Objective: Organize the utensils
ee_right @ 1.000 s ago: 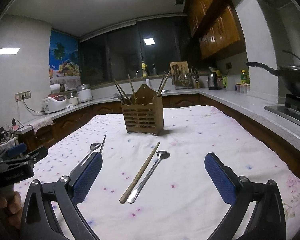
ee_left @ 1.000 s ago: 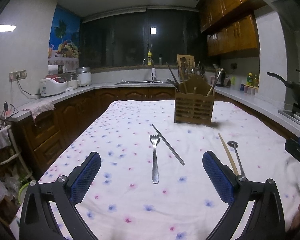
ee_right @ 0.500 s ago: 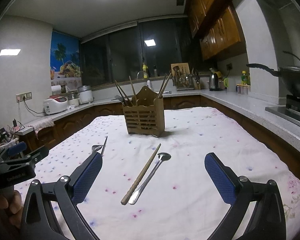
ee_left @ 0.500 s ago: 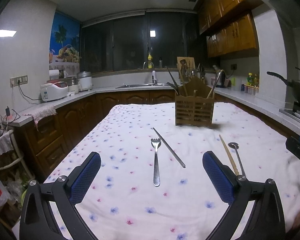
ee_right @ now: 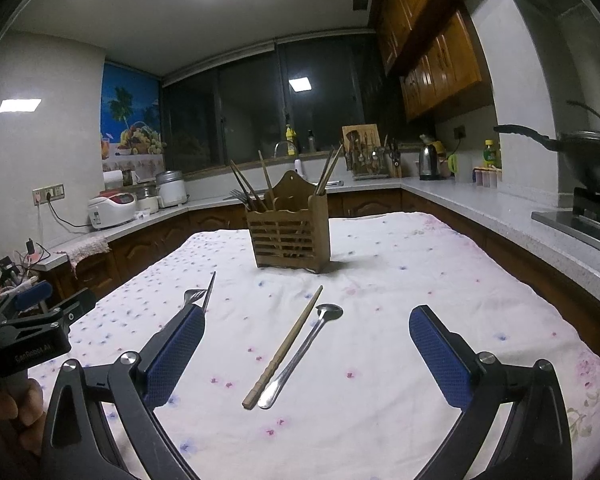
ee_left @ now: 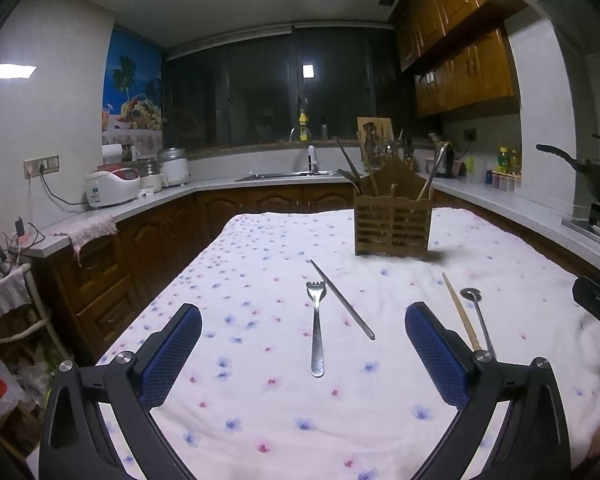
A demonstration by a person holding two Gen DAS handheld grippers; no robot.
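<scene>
A metal fork [ee_left: 317, 328] and a metal chopstick [ee_left: 342, 299] lie on the flowered tablecloth [ee_left: 260, 264], straight ahead of my open left gripper [ee_left: 304, 354]. A wooden chopstick [ee_right: 285, 347] and a metal spoon [ee_right: 305, 352] lie side by side between the fingers' line of my open right gripper [ee_right: 306, 360]; the same wooden chopstick [ee_left: 460, 310] and spoon [ee_left: 477, 316] show at the right in the left wrist view. A slatted wooden utensil holder [ee_right: 290, 230] stands upright further back with several utensils in it, also the holder [ee_left: 392, 222] in the left wrist view.
Kitchen counters [ee_left: 148, 200] with rice cookers [ee_left: 112, 188] run along the left and back. A sink [ee_left: 288, 176] sits at the back. A wok [ee_right: 592, 160] on a stove stands right. A hand [ee_right: 4, 412] holds the left gripper's body [ee_right: 32, 328].
Both views have tilted slightly; the utensils sit a little lower in the frames. No utensil on the cloth has moved, and both grippers stay open.
</scene>
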